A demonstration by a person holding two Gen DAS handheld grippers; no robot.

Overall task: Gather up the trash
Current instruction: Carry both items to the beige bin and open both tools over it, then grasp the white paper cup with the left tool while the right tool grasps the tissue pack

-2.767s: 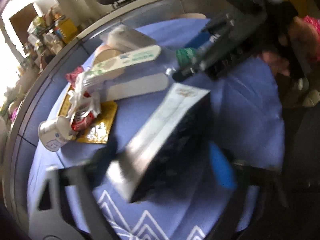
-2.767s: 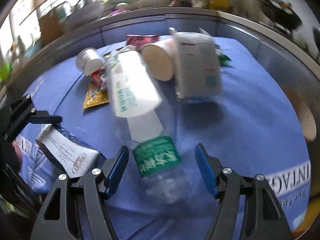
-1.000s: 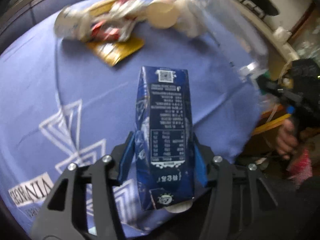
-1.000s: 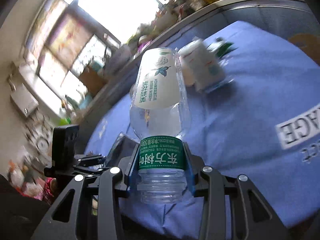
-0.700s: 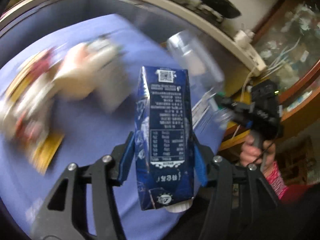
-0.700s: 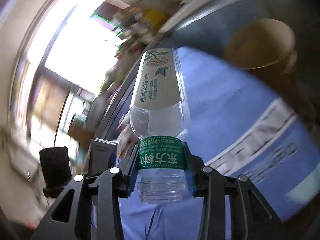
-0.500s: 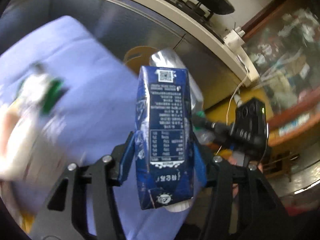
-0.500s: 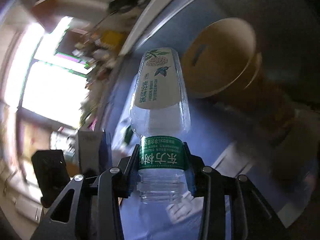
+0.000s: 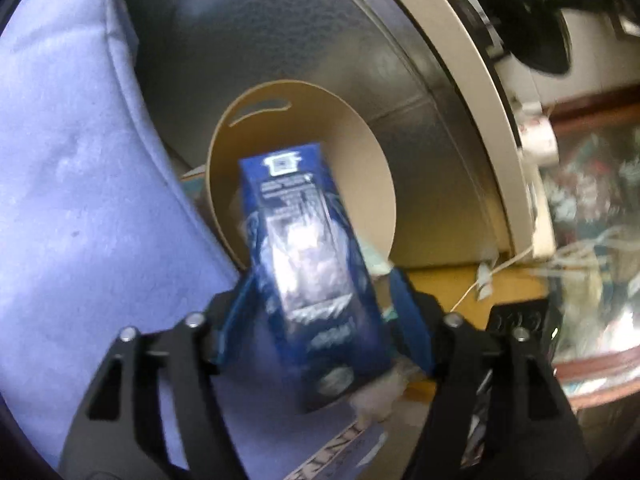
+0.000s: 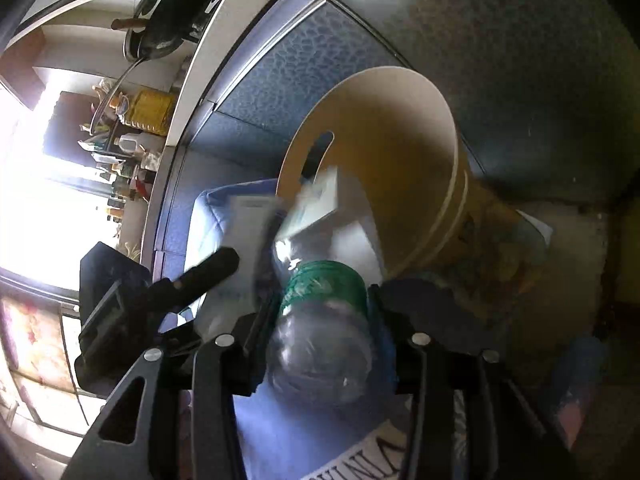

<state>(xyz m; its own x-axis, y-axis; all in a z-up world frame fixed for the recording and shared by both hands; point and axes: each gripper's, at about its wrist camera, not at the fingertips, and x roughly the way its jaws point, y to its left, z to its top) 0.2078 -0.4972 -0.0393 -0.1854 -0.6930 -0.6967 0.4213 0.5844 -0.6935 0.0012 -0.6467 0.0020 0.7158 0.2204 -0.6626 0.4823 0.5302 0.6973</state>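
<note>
A dark blue drink carton (image 9: 308,280) sits tilted and blurred between the fingers of my left gripper (image 9: 320,280), its top aimed into a tan bin (image 9: 320,120). The jaws are opening, and a gap shows by the right finger. A clear plastic bottle with a green label (image 10: 324,292) lies blurred between the fingers of my right gripper (image 10: 324,300), whose jaws are also opening. Its white-labelled end points into the tan bin (image 10: 380,140). In the right wrist view my left gripper (image 10: 228,260) reaches in from the left with the blurred carton (image 10: 248,232).
The bin stands on a dark tiled floor (image 9: 248,32) beside the blue tablecloth (image 9: 80,200), which hangs over the table's edge. A counter with a black wok (image 9: 532,12) runs behind. A wooden cabinet with cables (image 9: 580,220) is at the right.
Both grippers swung from over the table to the bin beside it. The carton and the bottle, held firmly before, now sit loose and tilted between wider jaws.
</note>
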